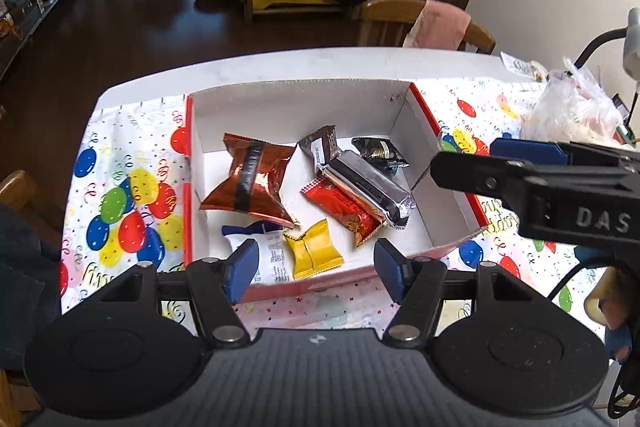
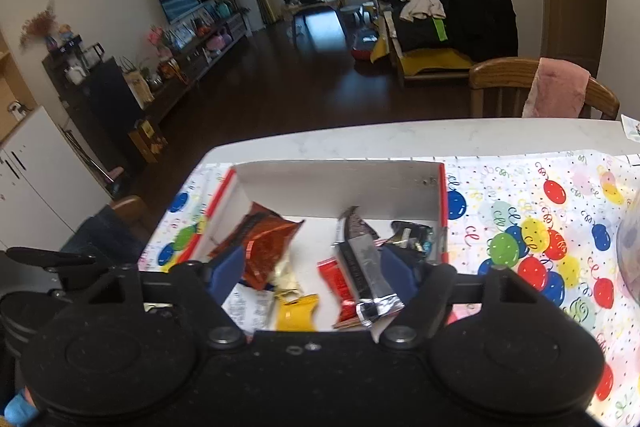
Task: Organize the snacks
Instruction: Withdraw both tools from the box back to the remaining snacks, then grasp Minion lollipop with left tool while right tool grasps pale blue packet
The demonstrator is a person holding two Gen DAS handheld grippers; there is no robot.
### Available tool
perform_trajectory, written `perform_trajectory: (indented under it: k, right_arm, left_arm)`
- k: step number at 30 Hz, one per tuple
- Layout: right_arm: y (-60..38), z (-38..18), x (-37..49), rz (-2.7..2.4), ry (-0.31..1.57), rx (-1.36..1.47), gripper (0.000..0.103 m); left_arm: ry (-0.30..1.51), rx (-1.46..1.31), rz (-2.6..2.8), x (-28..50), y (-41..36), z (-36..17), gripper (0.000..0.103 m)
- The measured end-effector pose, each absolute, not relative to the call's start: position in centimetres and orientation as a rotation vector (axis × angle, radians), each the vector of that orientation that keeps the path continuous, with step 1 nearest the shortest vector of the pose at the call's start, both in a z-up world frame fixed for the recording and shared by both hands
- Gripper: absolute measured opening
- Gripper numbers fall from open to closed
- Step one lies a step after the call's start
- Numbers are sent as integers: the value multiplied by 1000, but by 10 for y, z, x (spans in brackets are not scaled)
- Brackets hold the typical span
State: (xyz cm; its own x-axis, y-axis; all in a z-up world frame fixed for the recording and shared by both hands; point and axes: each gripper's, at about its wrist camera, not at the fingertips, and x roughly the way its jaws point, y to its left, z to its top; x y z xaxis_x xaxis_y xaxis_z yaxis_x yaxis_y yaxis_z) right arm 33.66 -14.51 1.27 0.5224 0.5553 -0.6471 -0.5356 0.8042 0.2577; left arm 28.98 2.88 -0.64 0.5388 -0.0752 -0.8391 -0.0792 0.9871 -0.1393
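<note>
**Snack count: seven packets in the box, both tools empty**

Shallow white cardboard box with red outer sides [image 1: 416, 131] sits on the balloon-print cloth [image 1: 120, 195] covering the worktop [image 1: 360, 63]. Contents, counted:
- 1 copper foil pouch [image 1: 252, 179]
- 1 red wrapper [image 1: 344, 207]
- 1 silver-black bar [image 1: 368, 187]
- 1 brown packet [image 1: 320, 143]
- 1 black packet [image 1: 380, 151]
- 1 yellow packet [image 1: 314, 249]
- 1 blue-white packet [image 1: 264, 251]

Left hand-held gripper [image 1: 316, 267]: spread wide, empty, at the box's near edge. Right hand-held gripper [image 2: 312, 267]: wide, empty, over the box.

Only the left view shows a clear plastic bag [image 1: 568, 107].

Seven snack packets [image 1: 251, 183] in one box [image 1: 296, 107], two tongs [image 1: 316, 267].
</note>
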Motion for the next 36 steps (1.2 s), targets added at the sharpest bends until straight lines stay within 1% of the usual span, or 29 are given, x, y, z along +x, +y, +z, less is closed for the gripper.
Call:
perform_trajectory:
  k: [2,4,8,10,11,12,19,20,22,24,30,36]
  right_arm:
    - [-146,15,326,662,767,32,82]
    - [-147,18,315,675,751,36,83]
    - [-147,22,296,704,716,44,86]
    - [-148,23,285,705,691,36,92]
    - [-149,24,280,706,676,38,97]
    - [-149,24,277,714,667,42,98]
    - [-147,15,248,748,645,31,100]
    - [-146,13,244,751,640,24,102]
    - [-145,9,234,754,635,11,103]
    - [-143,5,228,754,641,1,103]
    - [-139,-19,209,729,676,-50,103]
    - [-136,-53,198,725,758,-119,103]
  left_arm:
    - [988,-170,6,281,32,-3,64]
    - [970,-175,7,270,35,0,68]
    - [928,-168,15,250,38,5,69]
    - [908,-157,20,240,39,7,71]
    - [901,-154,23,235,40,8,73]
    - [892,-154,29,231,41,8,73]
    - [837,-175,53,201,53,10,74]
    - [822,-170,59,196,53,10,75]
    - [791,-151,75,186,54,10,82]
    - [773,-137,89,177,55,8,82]
    - [813,-135,89,164,67,-12,83]
    - [868,-150,68,152,87,-41,83]
